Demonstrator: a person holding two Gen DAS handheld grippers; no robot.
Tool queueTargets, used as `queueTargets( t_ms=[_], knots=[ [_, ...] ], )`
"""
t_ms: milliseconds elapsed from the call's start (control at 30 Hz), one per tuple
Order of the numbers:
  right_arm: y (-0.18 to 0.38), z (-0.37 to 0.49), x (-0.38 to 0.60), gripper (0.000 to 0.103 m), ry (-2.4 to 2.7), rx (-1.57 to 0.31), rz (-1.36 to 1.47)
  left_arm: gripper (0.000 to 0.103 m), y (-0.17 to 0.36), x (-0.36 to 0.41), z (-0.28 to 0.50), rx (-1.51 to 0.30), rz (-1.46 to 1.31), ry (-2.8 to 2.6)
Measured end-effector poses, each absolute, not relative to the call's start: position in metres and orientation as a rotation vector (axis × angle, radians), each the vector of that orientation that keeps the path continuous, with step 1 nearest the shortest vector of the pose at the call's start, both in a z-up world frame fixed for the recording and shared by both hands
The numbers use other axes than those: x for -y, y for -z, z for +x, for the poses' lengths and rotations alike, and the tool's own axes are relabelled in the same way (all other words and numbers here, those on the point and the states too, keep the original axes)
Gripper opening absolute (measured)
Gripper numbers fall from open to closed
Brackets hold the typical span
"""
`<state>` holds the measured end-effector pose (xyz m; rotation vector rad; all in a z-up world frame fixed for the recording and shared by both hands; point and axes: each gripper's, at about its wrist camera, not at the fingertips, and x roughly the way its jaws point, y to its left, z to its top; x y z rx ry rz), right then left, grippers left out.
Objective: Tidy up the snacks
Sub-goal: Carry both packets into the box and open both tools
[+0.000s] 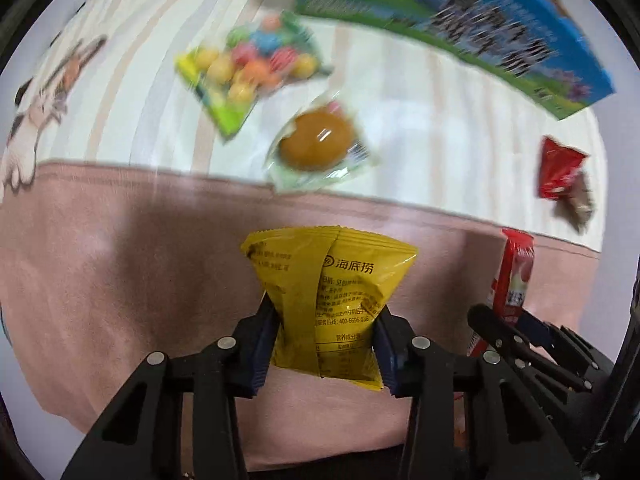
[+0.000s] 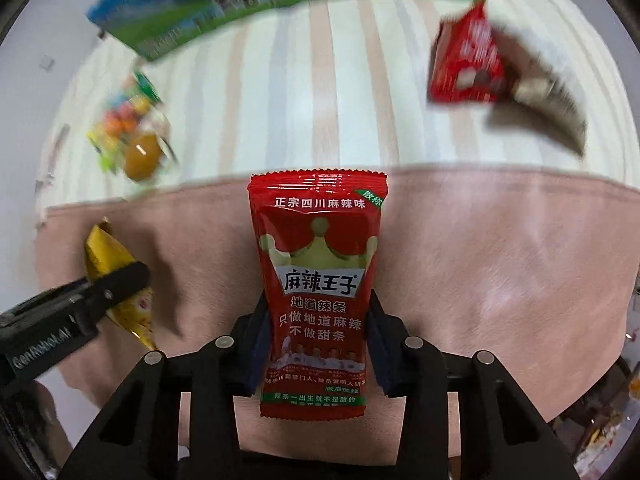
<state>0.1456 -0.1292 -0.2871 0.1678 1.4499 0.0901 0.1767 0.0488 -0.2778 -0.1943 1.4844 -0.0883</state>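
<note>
My left gripper (image 1: pixel 326 344) is clenched on the lower half of a yellow snack packet (image 1: pixel 326 296), and my right gripper (image 2: pixel 318 344) grips a red spicy-strip packet (image 2: pixel 318 292) the same way, both held above the pink blanket (image 1: pixel 120 272). Farther out on the striped sheet (image 2: pixel 300 92) lie a candy bag (image 1: pixel 250 66), a wrapped bun (image 1: pixel 318 142), a second red packet (image 2: pixel 466 62) and a blue-green carton (image 1: pixel 500 28). I judge this the carrying step; next, each packet needs a chosen spot, possibly the carton, before release.
</note>
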Motion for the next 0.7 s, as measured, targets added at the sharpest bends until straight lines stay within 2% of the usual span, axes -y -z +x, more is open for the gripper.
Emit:
queueTargets(
  t_ms=[233,433,533,700],
  knots=[
    [0.191,0.182,0.167,0.044,-0.174,-1.284,0.232,0.04,0.183,-0.025,0.22,-1.362,-0.289,0.233],
    [0.11,0.27,0.18,0.044,-0.179,-1.161,0.232,0.04,0.119,-0.001,0.303,-1.283,-0.293,0.304],
    [0.092,0.318,0.191,0.044,-0.141,-1.132,0.201,0.041,0.112,0.016,0.351,-1.285,-0.261,0.291],
    [0.1,0.398,0.207,0.044,-0.093,-1.17,0.155,0.041,0.128,0.026,0.415,-1.363,-0.244,0.258]
  ],
)
